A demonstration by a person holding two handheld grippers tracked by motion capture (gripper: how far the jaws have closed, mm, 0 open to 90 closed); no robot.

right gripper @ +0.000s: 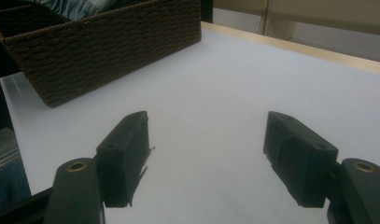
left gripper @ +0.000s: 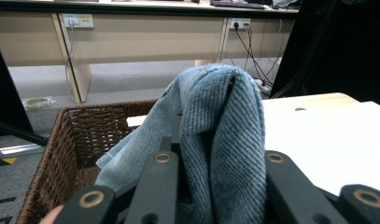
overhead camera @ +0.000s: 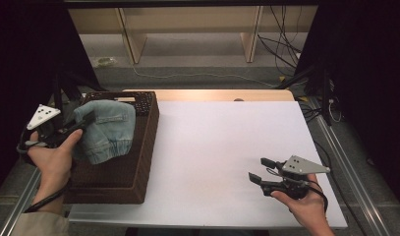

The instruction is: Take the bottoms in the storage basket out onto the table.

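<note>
Gripping a folded piece of blue denim [overhead camera: 106,130], the left gripper [overhead camera: 82,123] holds it above the open top of the brown wicker basket [overhead camera: 146,147], toward the basket's far end. Its fingers [left gripper: 162,179] are clamped on the cloth: in the left gripper view the denim [left gripper: 215,140] bulges up between them in a rounded hump and drapes down over the basket's interior. The lower, gathered edge of the denim hangs toward the basket floor; whether it touches the floor cannot be told. The left hand [overhead camera: 52,160] sits just outside the basket's left wall, level with its middle.

The basket [left gripper: 71,140] stands on the left part of the white tabletop [overhead camera: 222,147], its long side running away from the person. A pale flat item lies inside at its far wall, partly hidden by the denim.

The right gripper [overhead camera: 261,169] is well to the right of the basket, near the tabletop's near right corner, held in the right hand [overhead camera: 308,206]. Its fingers [right gripper: 124,149] stand wide apart with nothing between them, pointing across the bare white surface toward the basket [right gripper: 108,42]. In the right gripper view a strip of denim [right gripper: 80,7] shows over the basket's rim.
</note>
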